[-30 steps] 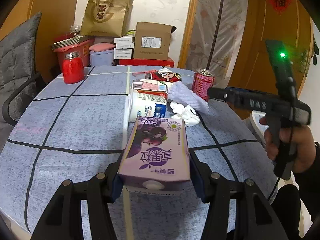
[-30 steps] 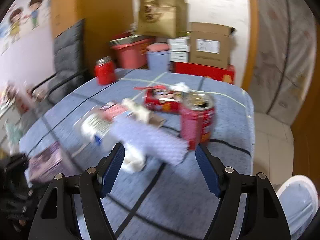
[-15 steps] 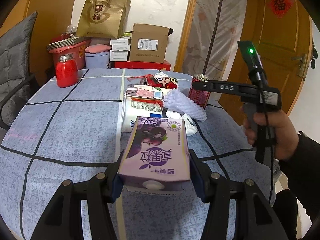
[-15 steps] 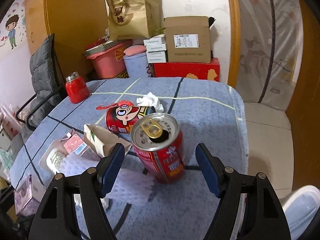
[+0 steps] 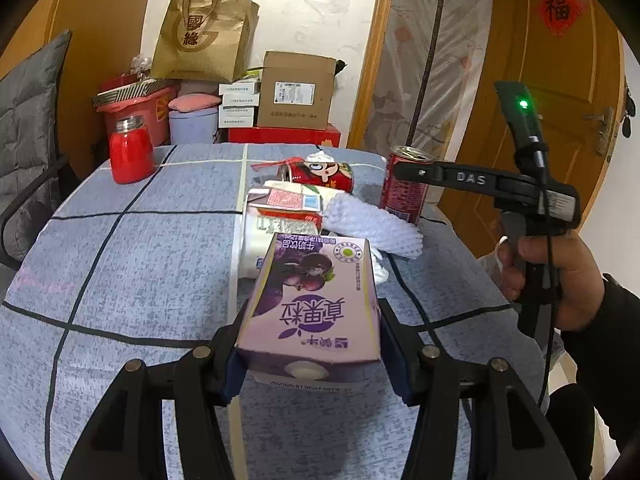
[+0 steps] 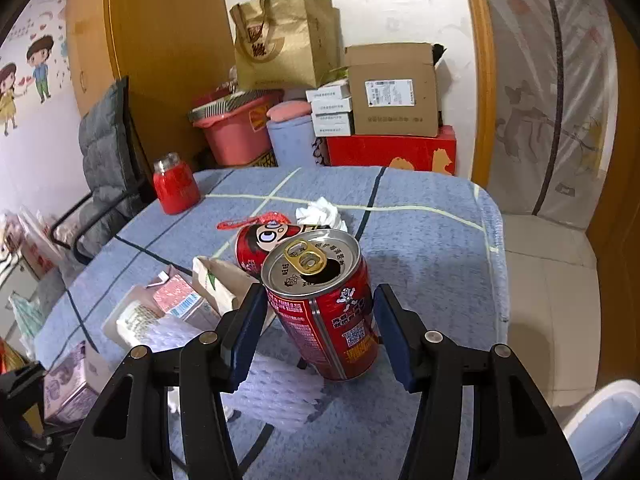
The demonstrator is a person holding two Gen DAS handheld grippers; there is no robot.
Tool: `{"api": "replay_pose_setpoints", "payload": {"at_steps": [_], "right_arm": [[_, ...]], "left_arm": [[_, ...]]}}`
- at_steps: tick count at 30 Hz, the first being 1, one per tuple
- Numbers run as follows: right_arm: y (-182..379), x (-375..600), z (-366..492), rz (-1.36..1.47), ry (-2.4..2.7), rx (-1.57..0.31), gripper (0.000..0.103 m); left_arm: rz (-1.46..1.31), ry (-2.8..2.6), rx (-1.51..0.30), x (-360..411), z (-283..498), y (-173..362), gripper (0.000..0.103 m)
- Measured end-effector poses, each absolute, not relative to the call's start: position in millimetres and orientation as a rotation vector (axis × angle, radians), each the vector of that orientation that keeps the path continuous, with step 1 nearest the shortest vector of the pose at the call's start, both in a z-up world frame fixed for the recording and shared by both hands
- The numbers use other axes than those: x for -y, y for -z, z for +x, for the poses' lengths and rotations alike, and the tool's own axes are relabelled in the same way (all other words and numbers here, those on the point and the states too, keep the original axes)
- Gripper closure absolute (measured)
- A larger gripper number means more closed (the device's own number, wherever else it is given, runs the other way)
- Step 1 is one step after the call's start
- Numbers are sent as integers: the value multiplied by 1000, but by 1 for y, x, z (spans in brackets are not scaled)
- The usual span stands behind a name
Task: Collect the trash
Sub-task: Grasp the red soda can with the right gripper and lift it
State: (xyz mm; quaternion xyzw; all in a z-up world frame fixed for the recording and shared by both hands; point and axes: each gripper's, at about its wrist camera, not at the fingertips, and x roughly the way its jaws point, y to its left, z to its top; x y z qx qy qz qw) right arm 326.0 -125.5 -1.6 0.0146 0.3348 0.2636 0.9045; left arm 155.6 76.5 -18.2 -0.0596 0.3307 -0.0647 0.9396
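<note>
Blue checked tablecloth (image 5: pixel 132 264) is covering the table, with boxes piled behind. Seen from the left wrist, the left gripper (image 5: pixel 310 344) is squeezing a purple milk carton (image 5: pixel 314 300) by its two flat sides. It is probably light and easy to crush.

Seen from the right wrist, the right gripper (image 6: pixel 316 330) is reaching around an open red soda can (image 6: pixel 326 304). The jaws are apart with small gaps either side. The can looks thin and slippery, so its middle is the best place to hold.

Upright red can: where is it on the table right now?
The upright red can stands near the table's right edge, between the open right gripper's fingers, just in front of the tipped cartoon can.
</note>
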Motion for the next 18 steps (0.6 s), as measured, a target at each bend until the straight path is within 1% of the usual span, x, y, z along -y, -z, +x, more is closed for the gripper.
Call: {"api": "replay_pose_setpoints", "payload": {"at_steps": [10,14,18], "right_arm": [[-22,200,292,135,-488,-655,47],[-27,248,270,160,-417,-648,47],[-15,289,248,158,-338,-683,47]], "left_arm": [[-84,202,-646,-43,168,-2,46],[-68,270,-636,-9,178,-8,46],[-43,364,-633,36,189,-10,46]]}}
